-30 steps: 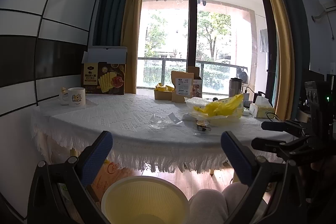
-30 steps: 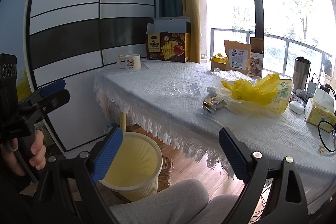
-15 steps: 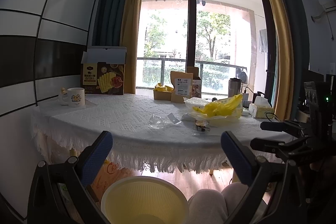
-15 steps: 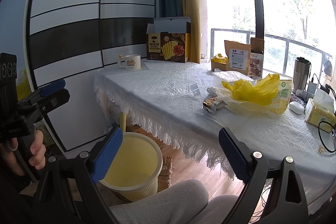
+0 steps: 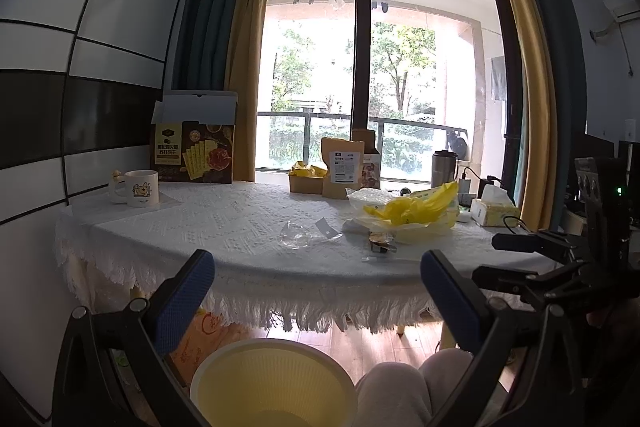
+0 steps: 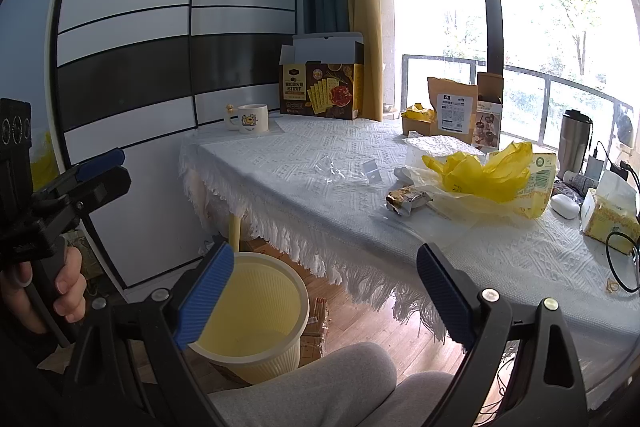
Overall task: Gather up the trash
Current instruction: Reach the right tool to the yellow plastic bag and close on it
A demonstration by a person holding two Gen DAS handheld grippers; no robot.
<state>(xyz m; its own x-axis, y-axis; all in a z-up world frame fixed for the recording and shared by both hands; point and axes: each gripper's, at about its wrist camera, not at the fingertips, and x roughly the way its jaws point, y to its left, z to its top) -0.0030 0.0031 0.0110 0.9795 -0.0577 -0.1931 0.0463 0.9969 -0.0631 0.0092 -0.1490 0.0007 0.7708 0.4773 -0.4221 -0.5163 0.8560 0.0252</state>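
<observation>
Yellow bin [image 6: 256, 311] waits below the table [image 6: 288, 163] edge, both the left gripper [image 5: 316, 291] and the right gripper [image 6: 324, 291] spread apart and empty (nothing collected, I judge), so next comes reaching for the snack wrapper [image 6: 408, 199] above it.

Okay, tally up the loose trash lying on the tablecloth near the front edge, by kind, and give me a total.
Clear plastic wrapper: 1
Small white paper tag: 1
Crumpled brown snack wrapper: 1
Yellow plastic bag: 1
Total: 4
The yellow bin stands on the floor below the table edge.
</observation>
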